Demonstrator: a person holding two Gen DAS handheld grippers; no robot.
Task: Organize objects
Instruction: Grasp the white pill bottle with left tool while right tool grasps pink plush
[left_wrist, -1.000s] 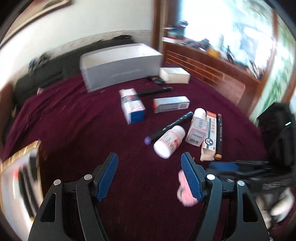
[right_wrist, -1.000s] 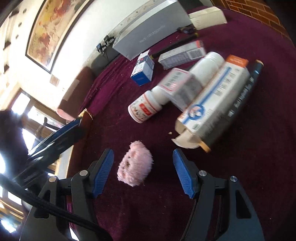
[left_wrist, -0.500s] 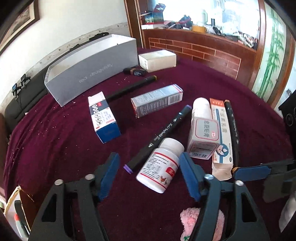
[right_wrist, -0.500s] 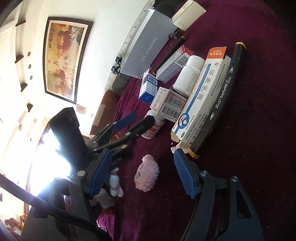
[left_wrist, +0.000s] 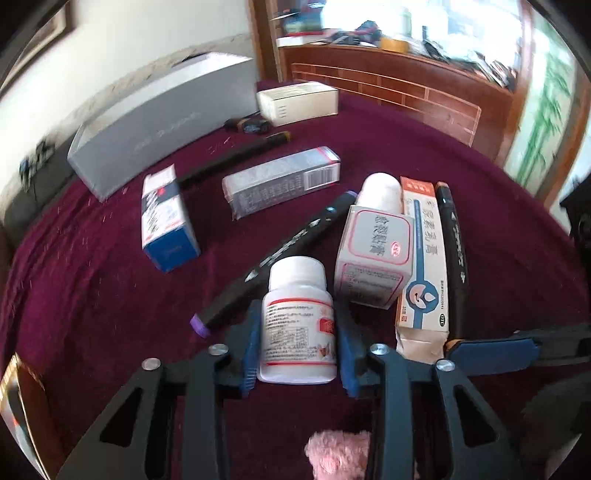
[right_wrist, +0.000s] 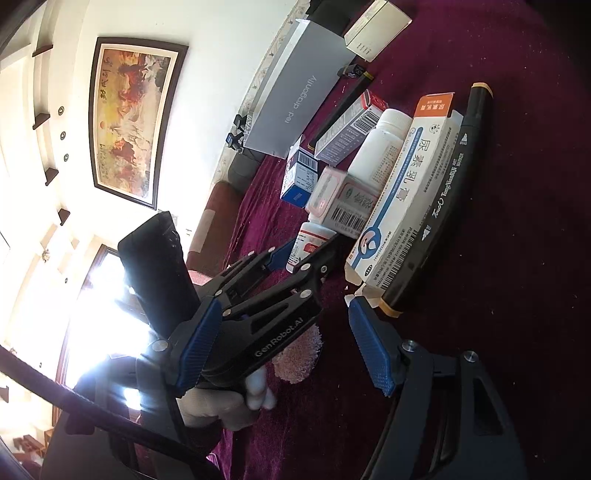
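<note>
Pill bottle (left_wrist: 297, 325), lying on the maroon table (left_wrist: 92, 295) beside a black marker (left_wrist: 273, 258), now sits clamped in the left gripper (left_wrist: 297, 332), whose jaws stood apart half a second ago; grasp made, lift likely next. Right gripper (right_wrist: 291, 339) waits, jaws apart, by the ointment box (right_wrist: 402, 199).

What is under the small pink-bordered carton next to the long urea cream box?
The pink-bordered carton lies on top of a white bottle, whose cap end sticks out behind it. The bottle's lower part is covered, so its label there cannot be seen.
</note>
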